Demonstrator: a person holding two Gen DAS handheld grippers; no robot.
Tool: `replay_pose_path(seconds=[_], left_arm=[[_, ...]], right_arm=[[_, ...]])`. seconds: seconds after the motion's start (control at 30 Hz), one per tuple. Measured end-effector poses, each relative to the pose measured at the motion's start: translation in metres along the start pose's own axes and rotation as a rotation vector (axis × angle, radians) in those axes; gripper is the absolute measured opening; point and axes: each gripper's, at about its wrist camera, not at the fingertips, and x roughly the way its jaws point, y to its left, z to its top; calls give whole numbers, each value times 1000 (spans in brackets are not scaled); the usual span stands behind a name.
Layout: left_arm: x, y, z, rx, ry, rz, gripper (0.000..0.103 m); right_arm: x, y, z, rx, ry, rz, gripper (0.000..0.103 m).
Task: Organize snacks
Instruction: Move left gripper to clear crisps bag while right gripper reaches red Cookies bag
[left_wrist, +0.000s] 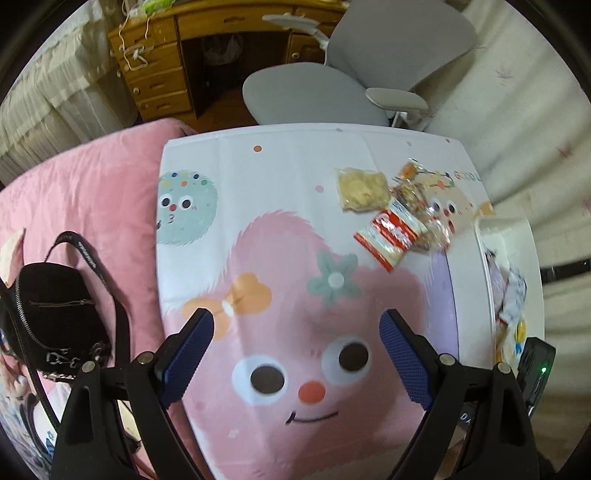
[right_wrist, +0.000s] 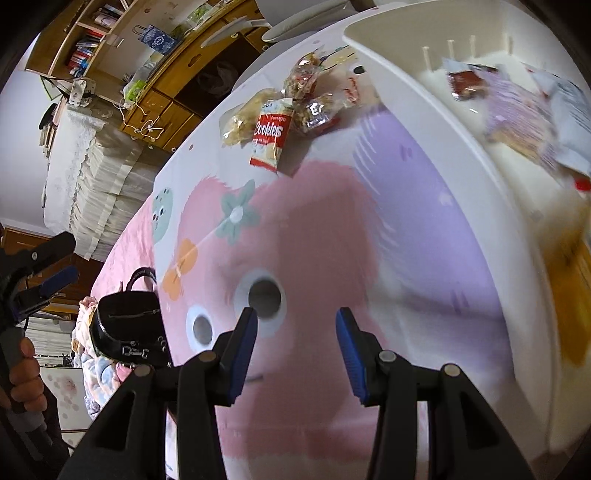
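Several snack packets lie in a cluster at the far right of the cartoon-print table: a red and white cookies packet (left_wrist: 390, 232) (right_wrist: 269, 135), a clear bag of pale crackers (left_wrist: 361, 189) (right_wrist: 239, 118), and clear packets of mixed snacks (left_wrist: 413, 184) (right_wrist: 303, 78). A white tray (left_wrist: 480, 236) (right_wrist: 388, 70) at the right edge holds a purple packet (right_wrist: 517, 110) and other snacks. My left gripper (left_wrist: 297, 325) is open and empty above the table's near part. My right gripper (right_wrist: 296, 321) is open and empty, left of the tray.
A black bag (left_wrist: 55, 317) (right_wrist: 127, 325) lies on the pink bedding (left_wrist: 92, 192) left of the table. A grey office chair (left_wrist: 332, 85) and a wooden desk (left_wrist: 166, 66) stand beyond the far edge. The left gripper shows in the right wrist view (right_wrist: 55, 273).
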Motion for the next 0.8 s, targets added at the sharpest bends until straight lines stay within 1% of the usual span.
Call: replay_pose_path(seconds=[0.07,0.3,0.5,0.63,0.7,0.8], left_arm=[[16,1,16,-10,23,-9,90],[69,-4,74,-24,84,35,90],[107,-15,121,-44,119,36,90],[128,-23,141,-67,128,-1,90],[139,-29,148,-80,133,-29,90],[154,-39,152,-84,140,-69,90]], right_arm=[[10,1,12,4,1,3,45],[41,9,61,5,-30,-6,45],[62,14,95,4,-57,-1,45],[72,16,105,-1,-68,10,45],[73,18,106,-14,-98,14,45],[76,25,109,-36,-116,21,45]])
